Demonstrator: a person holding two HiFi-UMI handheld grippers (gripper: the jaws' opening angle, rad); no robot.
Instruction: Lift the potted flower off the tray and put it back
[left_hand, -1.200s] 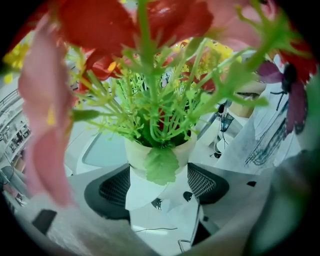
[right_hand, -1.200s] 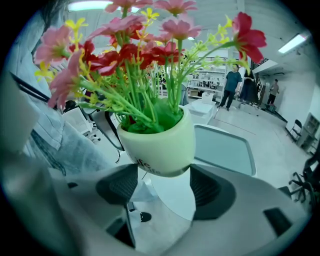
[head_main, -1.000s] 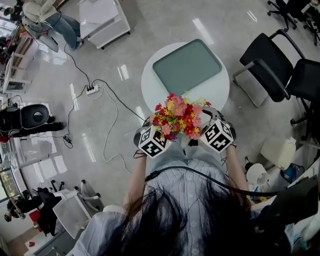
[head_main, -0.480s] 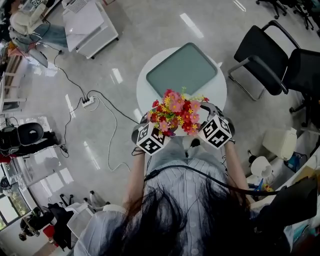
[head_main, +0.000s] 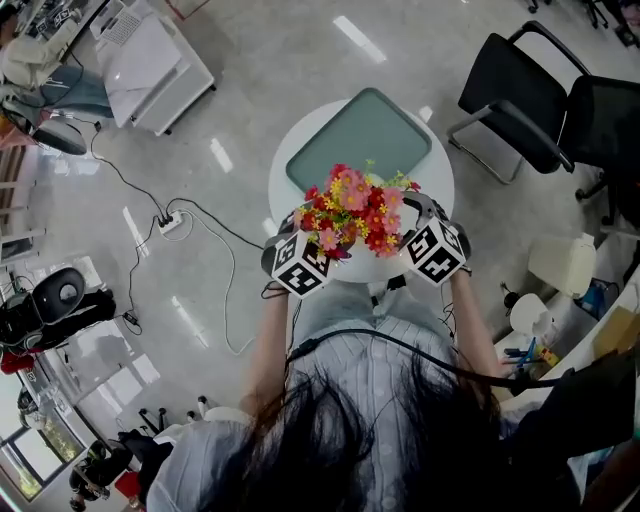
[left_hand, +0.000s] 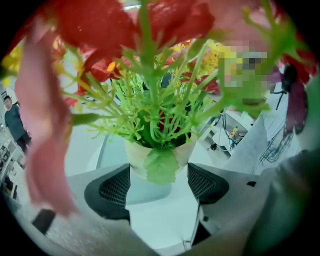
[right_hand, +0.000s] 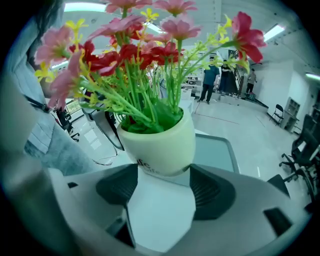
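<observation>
Potted flower (head_main: 355, 212), red, pink and yellow blooms over green stems in a pale cream pot, held up off the tray (head_main: 372, 135) and carried between the two grippers above the near edge of the round white table (head_main: 440, 165). Grey-green tray with rounded corners lying bare on the far part of the table top, apart from the pot; in the right gripper view seen beyond and below the pot (right_hand: 160, 142). Left gripper (left_hand: 157, 182) clenched on the lower part of the pot (left_hand: 155, 155), one ribbed black pad against each side, a green leaf hanging over the rim between them. Right gripper (right_hand: 164, 182) gripping the same pot from the opposite side, jaws spread only as wide as the pot's base, both pads touching its wall just under some dark print. In the head view, marker cubes of both grippers flanking the blooms, left and right, with the jaw tips hidden beneath the flowers. Black chairs (head_main: 520, 90) on the floor beyond the table's right edge; power strip (head_main: 170, 222) with trailing cables on the floor to its left.
</observation>
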